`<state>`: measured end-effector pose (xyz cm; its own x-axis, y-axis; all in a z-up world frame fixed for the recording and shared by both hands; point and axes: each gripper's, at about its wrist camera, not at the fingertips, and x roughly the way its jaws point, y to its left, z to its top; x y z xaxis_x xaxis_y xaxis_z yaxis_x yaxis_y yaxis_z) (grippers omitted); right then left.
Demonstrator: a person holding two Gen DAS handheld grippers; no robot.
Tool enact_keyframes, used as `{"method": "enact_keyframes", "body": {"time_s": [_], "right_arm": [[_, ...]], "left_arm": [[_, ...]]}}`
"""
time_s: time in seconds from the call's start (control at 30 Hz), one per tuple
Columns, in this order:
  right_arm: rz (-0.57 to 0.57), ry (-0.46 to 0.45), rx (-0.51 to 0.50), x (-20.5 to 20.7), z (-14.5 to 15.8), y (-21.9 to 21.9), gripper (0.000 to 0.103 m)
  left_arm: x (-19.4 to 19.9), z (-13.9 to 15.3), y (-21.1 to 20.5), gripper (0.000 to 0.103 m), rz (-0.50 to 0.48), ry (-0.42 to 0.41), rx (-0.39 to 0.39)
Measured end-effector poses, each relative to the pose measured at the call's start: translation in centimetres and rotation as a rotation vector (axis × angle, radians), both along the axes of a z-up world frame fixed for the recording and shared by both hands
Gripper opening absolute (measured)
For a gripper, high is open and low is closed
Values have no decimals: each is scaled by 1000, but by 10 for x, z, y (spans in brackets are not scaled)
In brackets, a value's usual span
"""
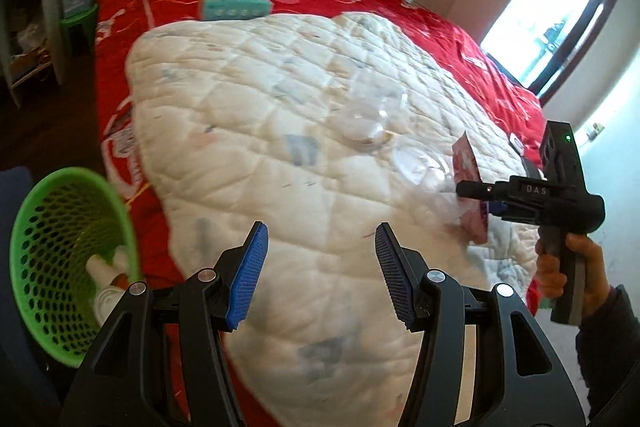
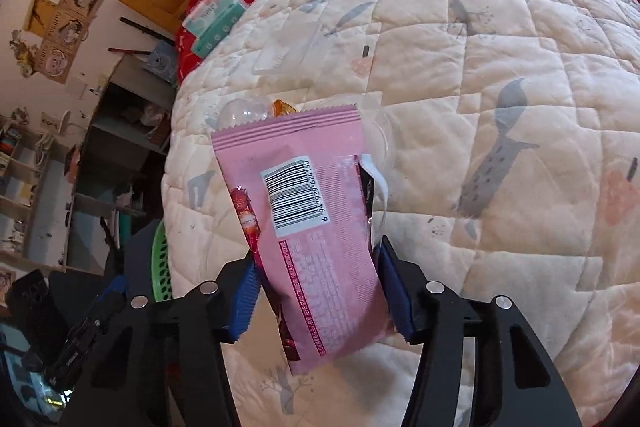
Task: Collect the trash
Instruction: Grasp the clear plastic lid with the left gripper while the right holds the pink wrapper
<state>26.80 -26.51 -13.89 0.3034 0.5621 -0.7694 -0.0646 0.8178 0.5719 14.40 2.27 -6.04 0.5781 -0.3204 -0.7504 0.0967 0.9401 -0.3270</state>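
Right gripper [image 2: 318, 291]: pinching pink snack wrapper [image 2: 312, 223], upright between pads above white quilt [image 2: 500, 67].
Left gripper [image 1: 320, 267]: spread, empty.
Green basket [image 1: 52, 239]: left of left gripper.
Advice: keep pinch firm, carry leftward, release over rim.

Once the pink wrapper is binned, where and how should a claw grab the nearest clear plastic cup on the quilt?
Probably by its rim. The clear plastic cup lies tipped on the white quilt, its mouth open towards the left claw, which is empty. Come from that side, one finger inside the thin wall, one outside.
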Motion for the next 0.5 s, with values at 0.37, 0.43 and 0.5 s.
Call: {"method": "enact_keyframes", "body": {"time_s": [0.37, 0.43, 0.5], "right_arm": [[-23, -90, -1, -22, 26, -30, 51], [-29, -108, -13, -26, 29, -35, 51], [-33, -118, -30, -28, 31, -38, 51]], "left_arm": [[42, -10, -71, 56, -120, 39, -52], [51, -13, -80, 54, -128, 51, -57], [59, -16, -91, 54, -135, 56, -48]]}}
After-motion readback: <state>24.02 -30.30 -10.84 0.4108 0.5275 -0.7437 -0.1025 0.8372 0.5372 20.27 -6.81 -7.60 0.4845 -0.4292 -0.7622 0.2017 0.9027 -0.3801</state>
